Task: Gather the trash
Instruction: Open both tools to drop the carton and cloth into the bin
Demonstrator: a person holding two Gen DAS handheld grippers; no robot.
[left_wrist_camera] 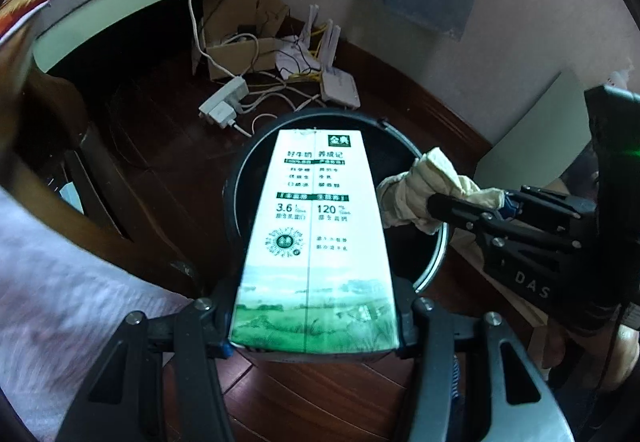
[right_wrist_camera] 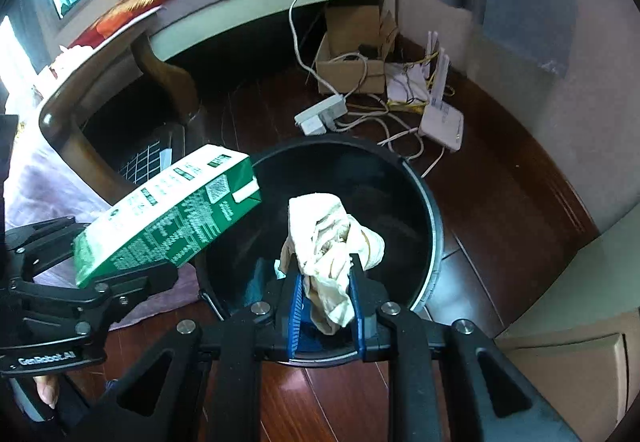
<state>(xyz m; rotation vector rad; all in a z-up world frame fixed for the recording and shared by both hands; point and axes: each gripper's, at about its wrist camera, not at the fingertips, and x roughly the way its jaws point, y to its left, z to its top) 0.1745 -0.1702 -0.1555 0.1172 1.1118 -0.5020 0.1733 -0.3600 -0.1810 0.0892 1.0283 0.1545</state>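
Note:
My left gripper [left_wrist_camera: 314, 326] is shut on a green and white milk carton [left_wrist_camera: 314, 238] and holds it over the near rim of a round black trash bin [left_wrist_camera: 434, 262]. The carton also shows in the right wrist view [right_wrist_camera: 168, 218], above the bin's left rim. My right gripper [right_wrist_camera: 326, 282] is shut on a crumpled cream tissue [right_wrist_camera: 332, 242] and holds it above the bin's dark opening [right_wrist_camera: 400, 202]. In the left wrist view the tissue [left_wrist_camera: 424, 190] hangs over the bin's right side, held by the right gripper [left_wrist_camera: 440, 206].
A power strip [left_wrist_camera: 224, 104], white cables, a router [right_wrist_camera: 442, 122] and an open cardboard box [right_wrist_camera: 348, 62] lie on the dark wood floor beyond the bin. A dark wooden table leg [right_wrist_camera: 168, 78] and a bed edge stand to the left. A pale cabinet [right_wrist_camera: 576, 322] stands at right.

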